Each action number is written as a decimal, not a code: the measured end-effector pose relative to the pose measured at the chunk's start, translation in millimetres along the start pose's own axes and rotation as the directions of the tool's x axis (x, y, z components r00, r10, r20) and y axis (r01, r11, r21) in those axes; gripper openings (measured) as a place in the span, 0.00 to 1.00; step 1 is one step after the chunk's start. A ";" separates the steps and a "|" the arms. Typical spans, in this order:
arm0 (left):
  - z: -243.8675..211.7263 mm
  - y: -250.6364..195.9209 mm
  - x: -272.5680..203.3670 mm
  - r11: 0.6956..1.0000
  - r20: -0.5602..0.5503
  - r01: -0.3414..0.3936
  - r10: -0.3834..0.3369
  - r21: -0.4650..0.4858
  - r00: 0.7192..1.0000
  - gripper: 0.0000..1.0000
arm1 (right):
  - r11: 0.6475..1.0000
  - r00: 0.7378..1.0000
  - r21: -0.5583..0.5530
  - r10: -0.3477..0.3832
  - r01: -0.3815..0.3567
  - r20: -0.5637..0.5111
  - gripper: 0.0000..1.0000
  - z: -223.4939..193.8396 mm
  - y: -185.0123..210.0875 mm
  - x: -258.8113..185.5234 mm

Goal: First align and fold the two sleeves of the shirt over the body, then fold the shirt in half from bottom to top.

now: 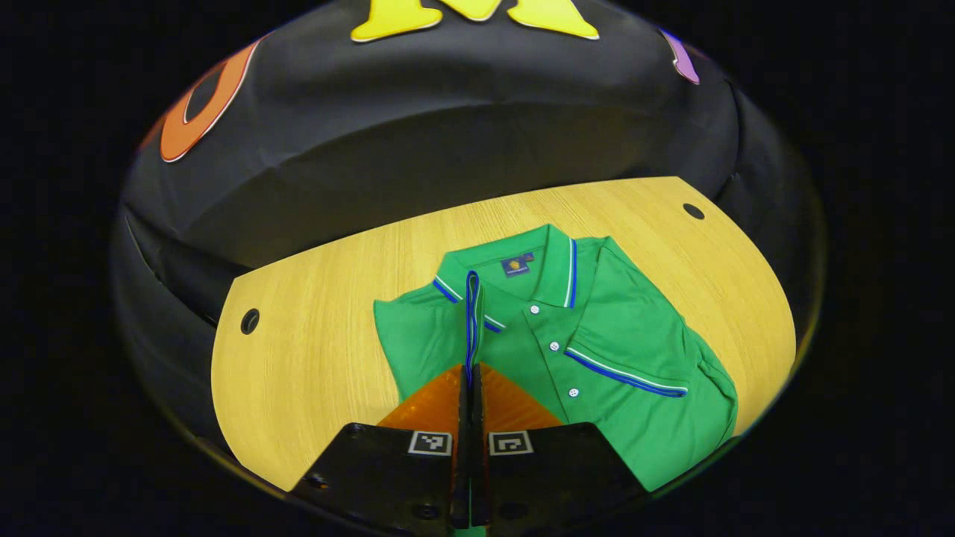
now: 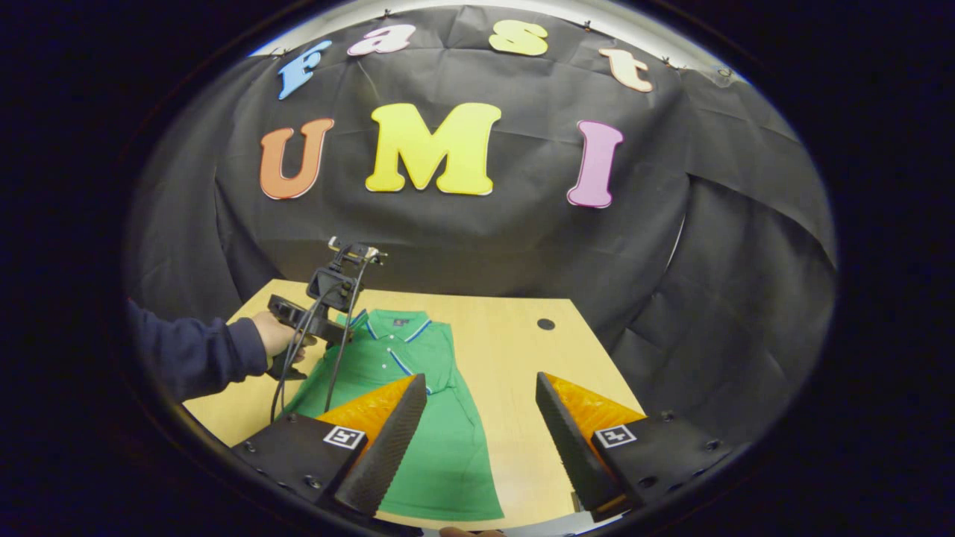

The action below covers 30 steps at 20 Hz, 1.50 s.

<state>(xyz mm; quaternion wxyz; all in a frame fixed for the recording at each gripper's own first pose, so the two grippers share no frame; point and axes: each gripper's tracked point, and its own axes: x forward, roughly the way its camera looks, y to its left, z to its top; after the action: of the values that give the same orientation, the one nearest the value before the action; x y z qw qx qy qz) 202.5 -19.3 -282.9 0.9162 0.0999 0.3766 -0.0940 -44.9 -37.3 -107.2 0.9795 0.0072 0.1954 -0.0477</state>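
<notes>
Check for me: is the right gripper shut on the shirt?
No. The right gripper has its jaws wide apart above the shirt, touching nothing.

Shirt: green polo with a white and blue stripe on the collar and cuffs, three white buttons down the placket, a small dark label inside the neck.
Pose: flat on the desk, front up, collar toward the desk's far edge, hem toward its near edge.
One sleeve: folded across the chest, its striped cuff lying slantwise just beside the placket.
Other sleeve: lifted off the body, its blue-edged cuff standing on edge and pinched between the closed fingers of the left tool.
Lower body: spread smooth down to the hem, unfolded.
</notes>
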 end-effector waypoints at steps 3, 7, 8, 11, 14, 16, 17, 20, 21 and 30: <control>-4.8 -16.4 6.6 0.999 -0.020 0.000 0.001 0.042 1.000 0.04 | 1.000 1.000 0.009 -0.013 0.013 -0.013 0.94 -4.8 -9.3 1.6; -17.3 -34.2 14.0 0.995 -0.086 0.027 -0.019 0.092 0.996 0.07 | 0.999 0.999 0.028 -0.027 0.028 -0.024 0.94 -8.2 -24.5 4.4; -18.9 -35.3 13.2 0.996 -0.091 0.035 -0.027 0.085 0.995 0.07 | 0.999 0.999 0.028 -0.031 0.032 -0.027 0.94 -10.6 -29.0 5.6; -16.3 -45.3 9.6 0.997 -0.085 0.074 -0.071 0.036 0.994 0.33 | 0.999 0.999 0.034 -0.024 0.025 -0.033 0.94 -11.5 -38.6 10.8; -16.2 -43.3 -4.2 0.997 -0.075 0.075 -0.076 -0.015 0.994 0.92 | 0.999 0.999 0.052 0.000 0.002 -0.042 0.94 -15.1 -41.7 19.5; -16.6 -39.1 -23.4 0.996 -0.068 0.070 -0.074 -0.051 0.995 0.91 | 0.998 0.998 0.059 0.026 -0.023 -0.051 0.94 -18.4 -40.7 22.8; -16.3 -37.1 -33.5 0.995 -0.057 0.067 -0.071 -0.068 0.996 0.91 | 0.997 0.997 0.059 0.043 -0.040 -0.057 0.95 -20.4 -38.1 24.9; -26.9 -27.3 -67.6 0.995 -0.029 0.061 -0.064 -0.076 0.998 0.93 | 0.995 0.991 0.019 0.102 -0.100 -0.092 0.94 -34.2 -26.2 37.2; -34.6 -23.7 -78.3 0.995 -0.030 0.057 -0.060 -0.080 0.998 1.00 | 0.993 0.987 0.005 0.119 -0.119 -0.105 0.94 -40.0 -22.3 40.8; -182.9 -4.8 -137.0 0.979 -0.152 0.012 -0.044 -0.205 0.987 0.99 | 0.975 0.910 -0.036 0.190 -0.219 -0.368 0.94 -145.1 3.2 70.5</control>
<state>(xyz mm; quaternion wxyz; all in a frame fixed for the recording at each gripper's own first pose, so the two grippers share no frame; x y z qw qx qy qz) -17.2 35.7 -313.7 0.8881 0.0076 0.4558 -0.0598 -35.2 -35.7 -268.2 0.9258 -0.0011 0.3724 0.0647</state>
